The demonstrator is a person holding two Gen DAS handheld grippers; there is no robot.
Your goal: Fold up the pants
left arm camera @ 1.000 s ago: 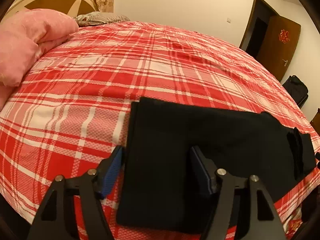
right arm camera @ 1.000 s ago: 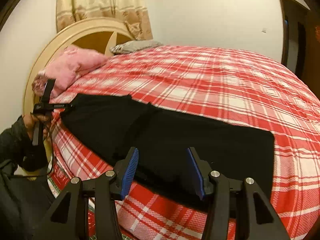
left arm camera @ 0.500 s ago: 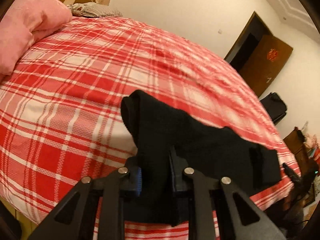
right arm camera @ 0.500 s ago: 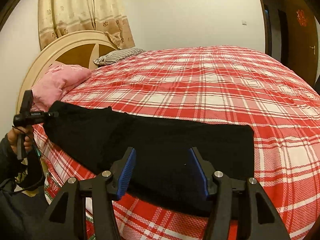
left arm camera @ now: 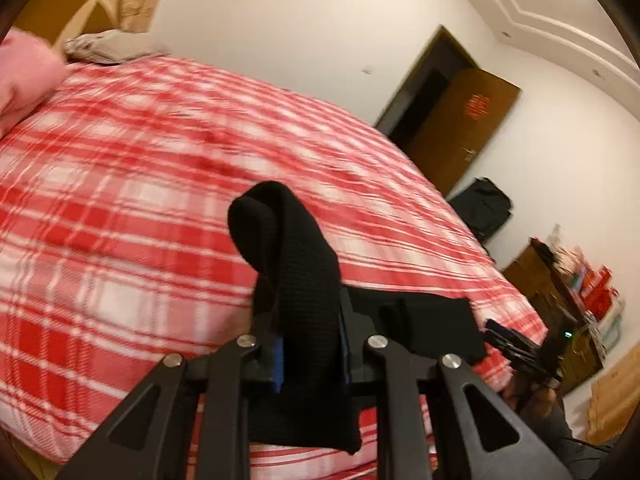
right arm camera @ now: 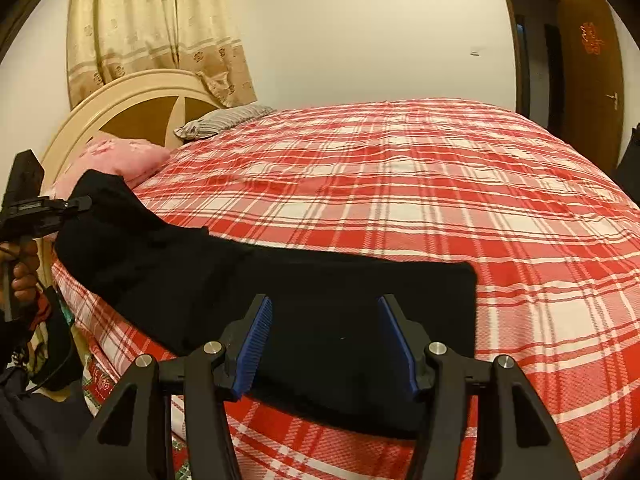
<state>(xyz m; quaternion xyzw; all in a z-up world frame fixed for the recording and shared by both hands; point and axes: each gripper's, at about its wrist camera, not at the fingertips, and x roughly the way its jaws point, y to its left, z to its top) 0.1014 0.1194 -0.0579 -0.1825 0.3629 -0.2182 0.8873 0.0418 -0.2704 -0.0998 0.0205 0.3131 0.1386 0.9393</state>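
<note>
Black pants (right arm camera: 320,292) lie stretched along the near edge of the red plaid bed (right arm camera: 400,184). My left gripper (left arm camera: 310,344) is shut on one end of the pants (left arm camera: 296,264) and holds it up off the cover, the cloth bunched and standing above the jaws. In the right wrist view that same left gripper (right arm camera: 76,204) shows at the far left, gripping the raised end. My right gripper (right arm camera: 326,340) is open low over the other end, which lies flat below its blue pads (right arm camera: 256,344); they do not press on the cloth.
A pink pillow (right arm camera: 120,156) and a striped pillow (right arm camera: 224,118) lie by the round headboard (right arm camera: 132,92). Beyond the bed are a brown door (right arm camera: 592,64) and a black bag (left arm camera: 482,208). A hand (right arm camera: 24,276) holds the left gripper's handle.
The left gripper closed on the pants' end and raised it off the bed, bunching the cloth. The right gripper stayed open over the other end, shifting only slightly.
</note>
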